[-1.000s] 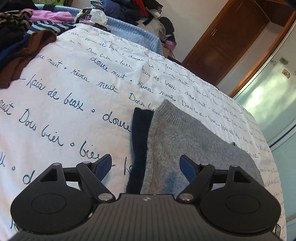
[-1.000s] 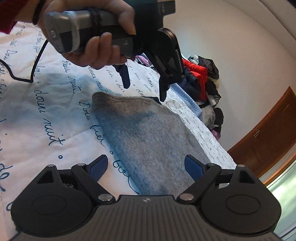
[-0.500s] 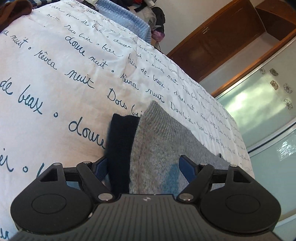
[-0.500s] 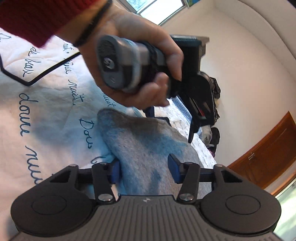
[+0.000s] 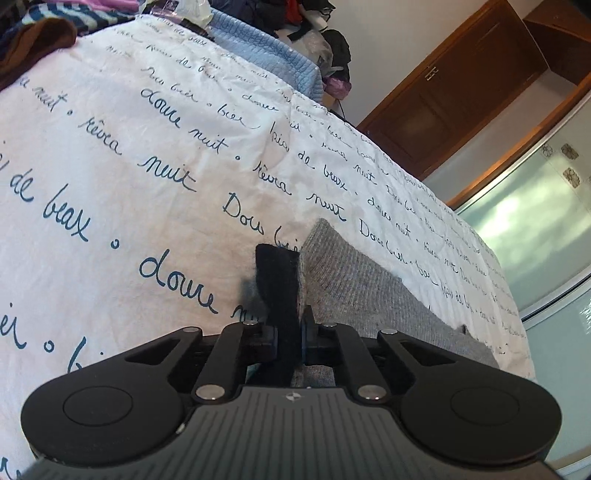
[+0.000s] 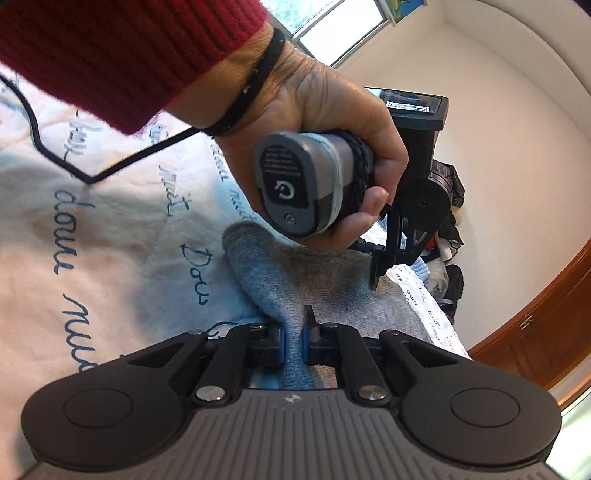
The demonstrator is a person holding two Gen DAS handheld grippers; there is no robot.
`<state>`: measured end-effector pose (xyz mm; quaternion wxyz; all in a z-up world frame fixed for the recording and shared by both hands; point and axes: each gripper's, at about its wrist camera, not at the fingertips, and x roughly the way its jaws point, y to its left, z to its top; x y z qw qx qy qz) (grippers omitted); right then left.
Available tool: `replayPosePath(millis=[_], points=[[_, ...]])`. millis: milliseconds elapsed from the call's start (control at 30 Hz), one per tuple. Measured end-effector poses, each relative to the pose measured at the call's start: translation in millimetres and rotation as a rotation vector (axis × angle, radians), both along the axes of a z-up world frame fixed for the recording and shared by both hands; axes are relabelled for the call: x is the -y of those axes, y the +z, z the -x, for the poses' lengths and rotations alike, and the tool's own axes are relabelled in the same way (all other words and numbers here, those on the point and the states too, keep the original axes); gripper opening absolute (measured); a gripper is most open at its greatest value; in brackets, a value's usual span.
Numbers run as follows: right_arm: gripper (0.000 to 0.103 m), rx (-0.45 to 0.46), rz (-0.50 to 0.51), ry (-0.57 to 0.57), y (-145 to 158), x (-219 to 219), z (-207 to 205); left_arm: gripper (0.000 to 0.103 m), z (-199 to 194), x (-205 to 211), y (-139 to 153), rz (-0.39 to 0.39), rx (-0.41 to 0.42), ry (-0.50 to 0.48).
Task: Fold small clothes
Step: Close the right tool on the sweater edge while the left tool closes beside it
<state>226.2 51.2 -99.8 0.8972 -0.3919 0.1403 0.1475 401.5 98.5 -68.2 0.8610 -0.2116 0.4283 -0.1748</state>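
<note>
On bedspread [image 5: 147,155] | both claws clenched on grey garment [image 6: 314,284] | contact points hidden

Grey garment [image 5: 369,295] near edge hidden behind hand-held gripper.

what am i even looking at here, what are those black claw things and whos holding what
There is no robot here. A person holds a handheld two-finger gripper in each hand, and a wide-angle camera on each looks out along its fingers.

The left wrist view shows the left gripper, whose jaws have just closed on the dark cuff of a grey garment. The garment lies on a white bedspread printed with handwriting; a clothes pile sits at its far end.

The right wrist view shows the right gripper, which has also just closed, pinching the grey fabric's edge. Above it, the person's hand in a red sleeve grips the other tool's handle.
</note>
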Motion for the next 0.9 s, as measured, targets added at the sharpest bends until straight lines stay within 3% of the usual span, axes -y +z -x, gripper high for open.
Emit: replayPosePath(millis=[100, 533, 900], points=[[0.007, 0.013, -0.048, 0.012, 10, 10, 4, 0.010, 9, 6, 15, -0.039, 0.040, -0.004], [0.007, 0.011, -0.374, -0.030, 67, 86, 32, 0.010, 47, 42, 87, -0.055, 0.148, -0.018], [0.007, 0.009, -0.552, -0.095, 81, 133, 57, 0.010, 75, 100, 125, -0.137, 0.239, -0.056]])
